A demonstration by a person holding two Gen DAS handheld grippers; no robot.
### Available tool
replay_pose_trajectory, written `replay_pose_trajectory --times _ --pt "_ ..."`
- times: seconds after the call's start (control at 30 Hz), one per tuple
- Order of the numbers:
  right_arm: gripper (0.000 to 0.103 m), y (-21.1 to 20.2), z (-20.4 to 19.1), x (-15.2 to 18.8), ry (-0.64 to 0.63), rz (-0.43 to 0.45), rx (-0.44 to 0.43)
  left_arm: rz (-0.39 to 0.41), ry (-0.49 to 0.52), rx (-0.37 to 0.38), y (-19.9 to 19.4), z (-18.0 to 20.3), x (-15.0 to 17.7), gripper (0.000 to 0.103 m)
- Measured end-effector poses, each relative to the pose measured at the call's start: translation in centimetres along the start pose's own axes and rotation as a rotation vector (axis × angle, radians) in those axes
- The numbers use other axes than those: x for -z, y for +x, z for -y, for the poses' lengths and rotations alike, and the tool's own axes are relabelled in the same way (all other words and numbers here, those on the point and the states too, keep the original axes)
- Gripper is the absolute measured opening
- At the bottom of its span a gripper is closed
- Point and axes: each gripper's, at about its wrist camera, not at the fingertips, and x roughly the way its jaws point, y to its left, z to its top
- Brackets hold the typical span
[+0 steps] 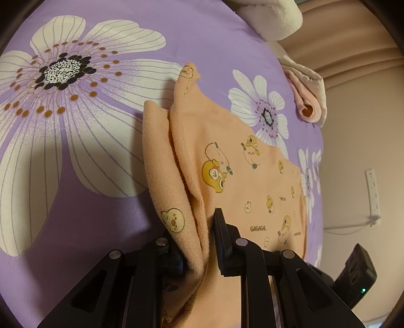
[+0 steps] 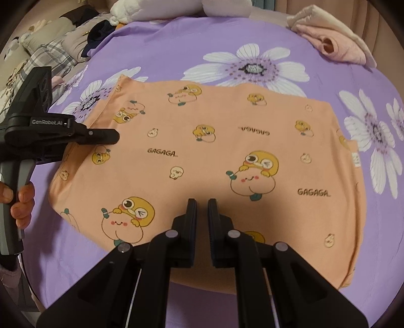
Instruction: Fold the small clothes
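Note:
A small peach garment (image 2: 214, 151) printed with yellow cartoon ducks and "GAGAGA" lies spread on the purple flowered bedsheet (image 2: 176, 50). In the left wrist view my left gripper (image 1: 199, 227) is shut on a bunched edge of this garment (image 1: 227, 156) and holds the fold lifted. The left gripper also shows in the right wrist view (image 2: 111, 136) at the garment's left edge. My right gripper (image 2: 202, 207) hovers over the garment's near middle, its jaws nearly together with a narrow gap and nothing between them.
A folded pink and cream garment (image 2: 335, 40) lies at the far right of the bed, also visible in the left wrist view (image 1: 308, 98). White plush toys (image 2: 156, 10) and pillows (image 2: 50, 40) sit at the back. A wall socket strip (image 1: 373, 191) is beside the bed.

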Motion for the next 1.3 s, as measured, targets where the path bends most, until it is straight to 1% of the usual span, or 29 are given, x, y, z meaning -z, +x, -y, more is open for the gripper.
replay_pose_trajectory --times 0.1,0.33,0.73,0.9,0.93,0.97,1.1,1.3 --pt "0.011 0.0 0.2 0.0 0.025 -0.001 -0.013 0.0 0.001 -0.003 0.0 0.0 0.0 0.019" --pt "0.011 -0.2 0.3 0.1 0.037 -0.002 -0.026 -0.002 0.004 -0.005 0.0 0.1 0.0 0.019" --pt "0.011 -0.4 0.0 0.4 0.02 0.007 -0.032 -0.005 0.021 -0.025 -0.1 0.4 0.1 0.019" --pt "0.011 -0.4 0.0 0.4 0.021 0.01 -0.036 0.014 0.022 -0.042 -0.3 1.0 0.3 0.019" --pt "0.011 -0.4 0.0 0.5 0.023 0.012 -0.039 0.019 0.025 -0.042 -0.4 1.1 0.4 0.018" --pt "0.011 -0.4 0.0 0.5 0.025 0.014 -0.041 0.023 0.029 -0.044 -0.5 1.3 0.5 0.015" --pt "0.011 -0.6 0.2 0.6 0.031 0.019 -0.053 0.033 0.033 -0.063 -0.9 1.9 0.5 0.015" --pt "0.011 -1.0 0.3 0.6 0.031 0.033 -0.06 0.051 0.063 -0.065 -1.7 3.4 0.8 0.014"
